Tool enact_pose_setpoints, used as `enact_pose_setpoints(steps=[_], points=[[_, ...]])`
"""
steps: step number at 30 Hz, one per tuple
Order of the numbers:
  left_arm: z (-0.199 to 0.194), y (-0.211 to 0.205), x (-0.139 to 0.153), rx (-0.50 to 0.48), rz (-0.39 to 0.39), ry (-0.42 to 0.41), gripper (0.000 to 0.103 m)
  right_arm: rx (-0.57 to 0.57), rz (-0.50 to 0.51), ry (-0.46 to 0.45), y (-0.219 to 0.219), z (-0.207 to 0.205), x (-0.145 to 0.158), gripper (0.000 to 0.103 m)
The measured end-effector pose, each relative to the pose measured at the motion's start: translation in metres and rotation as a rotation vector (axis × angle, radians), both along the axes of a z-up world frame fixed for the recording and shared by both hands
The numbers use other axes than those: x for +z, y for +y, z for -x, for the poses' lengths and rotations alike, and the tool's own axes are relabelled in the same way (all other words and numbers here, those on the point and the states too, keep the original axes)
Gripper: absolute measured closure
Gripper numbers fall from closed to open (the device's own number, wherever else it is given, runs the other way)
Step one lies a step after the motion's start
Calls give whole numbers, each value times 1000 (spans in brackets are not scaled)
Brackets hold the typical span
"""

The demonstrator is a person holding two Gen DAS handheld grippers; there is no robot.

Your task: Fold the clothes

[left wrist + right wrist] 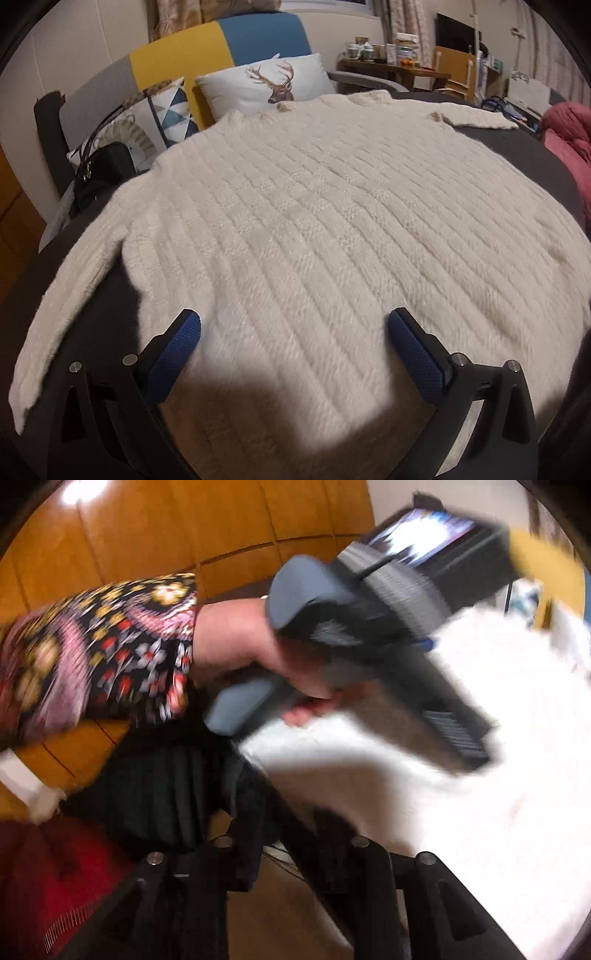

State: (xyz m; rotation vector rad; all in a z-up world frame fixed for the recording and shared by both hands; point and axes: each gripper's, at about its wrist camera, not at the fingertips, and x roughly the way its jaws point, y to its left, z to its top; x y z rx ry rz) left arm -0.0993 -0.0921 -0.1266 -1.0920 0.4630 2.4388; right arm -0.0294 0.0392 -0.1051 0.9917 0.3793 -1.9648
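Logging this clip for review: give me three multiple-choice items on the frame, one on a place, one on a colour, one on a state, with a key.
1. Where does the deer-print white cushion sit relative to the cream ribbed knit sweater?
A. beyond its far edge
B. on top of it
C. under the left gripper

2. What colour are the pads of the left gripper?
A. red
B. blue
C. yellow

3. How does the sweater lie?
A. rolled into a ball
B. hanging from a hook
C. spread flat, one sleeve stretched out at the left

Key: 1 A, the cushion leans on the sofa back behind the sweater's far edge; 2 B, both pads show blue mesh; 3 C, the body lies flat on the dark surface with the jaws wide apart above it.
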Motion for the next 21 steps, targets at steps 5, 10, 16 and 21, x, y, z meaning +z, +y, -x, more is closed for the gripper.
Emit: enact_pose_setpoints(steps=[5, 10, 16, 21], points=[[8, -11, 2, 58, -53, -94, 0, -125, -112, 47, 44, -21, 6, 77], [4, 17, 23, 33, -23, -82, 0, -208, -119, 44, 50, -63, 17, 77], [-12, 83, 38, -107, -16, -31, 0, -267, -116, 4, 66, -51, 8, 78], [-22, 127, 10, -184, 89, -20, 0, -217, -81, 17, 69, -62, 15, 77]])
